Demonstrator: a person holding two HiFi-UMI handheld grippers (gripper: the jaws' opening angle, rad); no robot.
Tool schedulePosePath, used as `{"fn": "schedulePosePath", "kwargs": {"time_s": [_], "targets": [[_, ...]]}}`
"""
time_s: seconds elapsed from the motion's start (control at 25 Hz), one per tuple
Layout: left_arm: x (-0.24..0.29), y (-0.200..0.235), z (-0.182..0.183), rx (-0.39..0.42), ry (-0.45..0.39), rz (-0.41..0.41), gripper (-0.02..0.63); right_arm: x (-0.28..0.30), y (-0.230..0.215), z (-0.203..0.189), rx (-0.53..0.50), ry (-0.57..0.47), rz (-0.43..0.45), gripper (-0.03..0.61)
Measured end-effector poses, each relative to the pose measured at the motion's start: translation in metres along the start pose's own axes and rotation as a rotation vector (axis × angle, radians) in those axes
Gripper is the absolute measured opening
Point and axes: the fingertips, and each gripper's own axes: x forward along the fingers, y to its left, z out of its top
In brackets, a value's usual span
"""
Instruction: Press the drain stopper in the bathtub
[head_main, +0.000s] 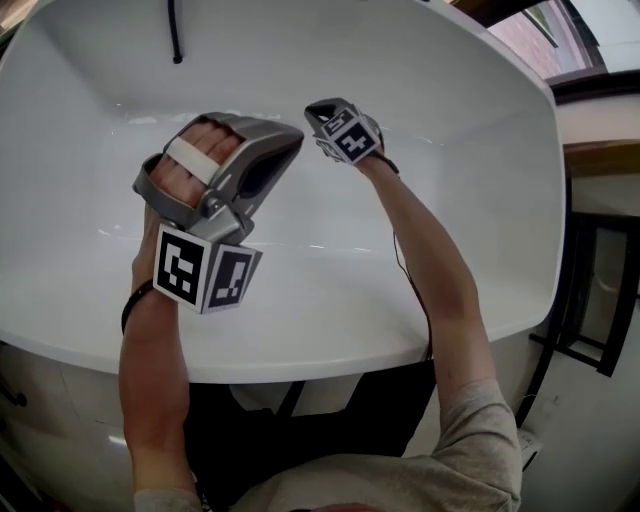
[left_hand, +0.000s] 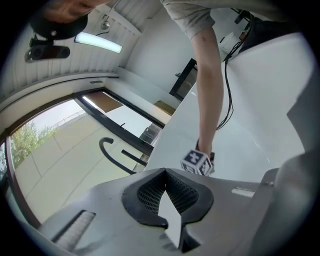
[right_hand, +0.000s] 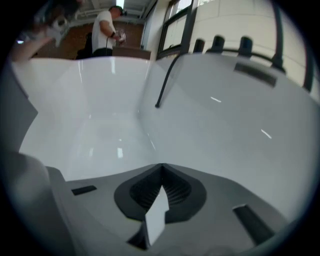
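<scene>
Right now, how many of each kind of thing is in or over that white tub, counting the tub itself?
Grippers: 2, the left gripper and the right gripper, both shut on nothing
Bathtub: 1
Black hose hanging down the tub's far wall: 1
Total: 4

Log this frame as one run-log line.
left gripper: shut, empty, held over white glossy bathtub | right gripper: shut, empty, reaching into bathtub | drain stopper: not in view
</scene>
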Motion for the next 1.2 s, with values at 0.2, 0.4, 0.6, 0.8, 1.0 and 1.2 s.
{"fn": "schedulePosePath", "kwargs": {"time_s": [0.2, 0.4, 0.6, 0.8, 1.0, 1.2], "targets": [[-0.002, -0.008, -0.023, -0.049, 0.014, -0.011, 0.008, -0.216, 0.017, 0.098, 0.041, -0.332, -0.069, 0.002], [-0.01, 0.02, -0.015, -0.182, -0.032, 0.102, 0.008, -0.499, 0.104, 0.179, 0.034, -0.825, -0.209, 0.002], [-0.105, 0.077, 0.105, -0.373, -0.209, 0.221, 0.008, -0.652, 0.226, 0.156, -0.13, -0.947, -0.295, 0.002], [-0.222, 0.11, 0.239, -0.42, -0.429, 0.277, 0.008, -0.72, 0.291, 0.162, -0.26, -1.061, -0.372, 0.002], [-0.302, 0.117, 0.315, -0.414, -0.512, 0.342, 0.008, -0.776, 0.337, 0.177, -0.389, -1.174, -0.403, 0.002], [-0.357, 0.117, 0.34, -0.439, -0.528, 0.428, 0.008, -0.796, 0.36, 0.182, -0.446, -1.207, -0.426, 0.002]]}}
